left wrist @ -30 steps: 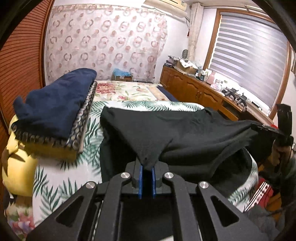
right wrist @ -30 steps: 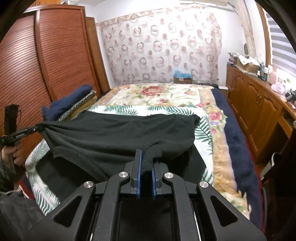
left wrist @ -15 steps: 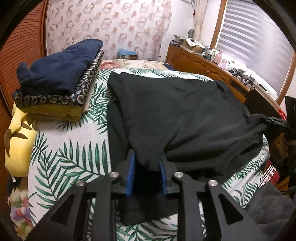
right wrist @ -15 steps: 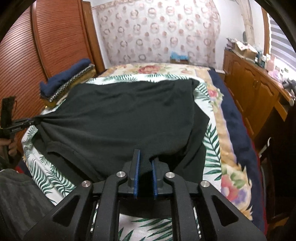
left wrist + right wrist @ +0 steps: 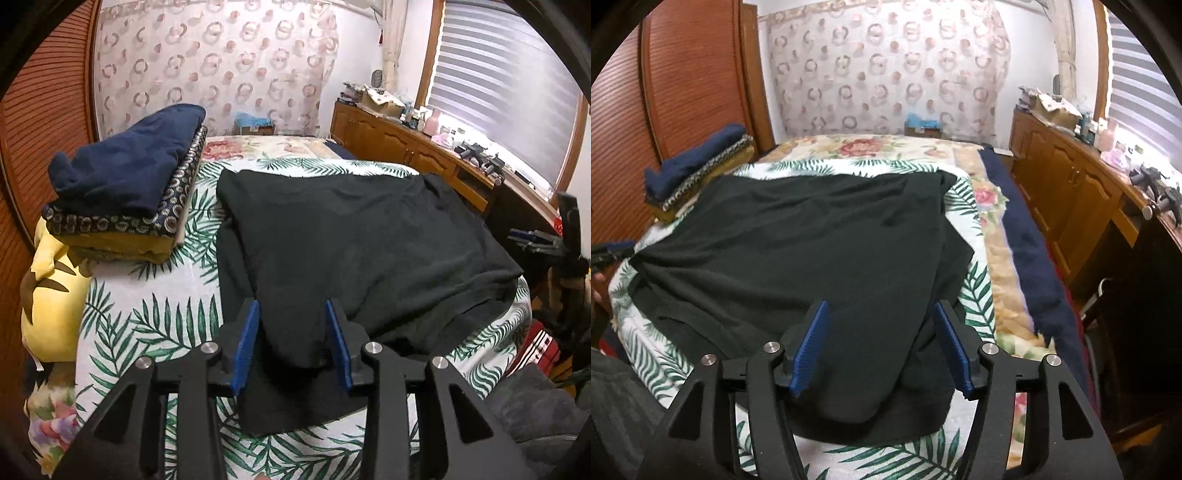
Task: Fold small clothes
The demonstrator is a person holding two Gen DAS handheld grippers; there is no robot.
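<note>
I've just been opening my left gripper and right gripper; both stand apart, the black garment lying loose between them, folded once at the bed's near edge. More folds remain.

A bedroom with a louvred wooden wardrobe, a ring-patterned curtain, low wooden cabinets and a bright window blind.

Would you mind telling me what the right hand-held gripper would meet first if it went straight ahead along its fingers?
Most likely the black garment: its folded corner already lies between the open right hand-held gripper, on the palm-leaf bedspread. Depth is uncertain.
</note>
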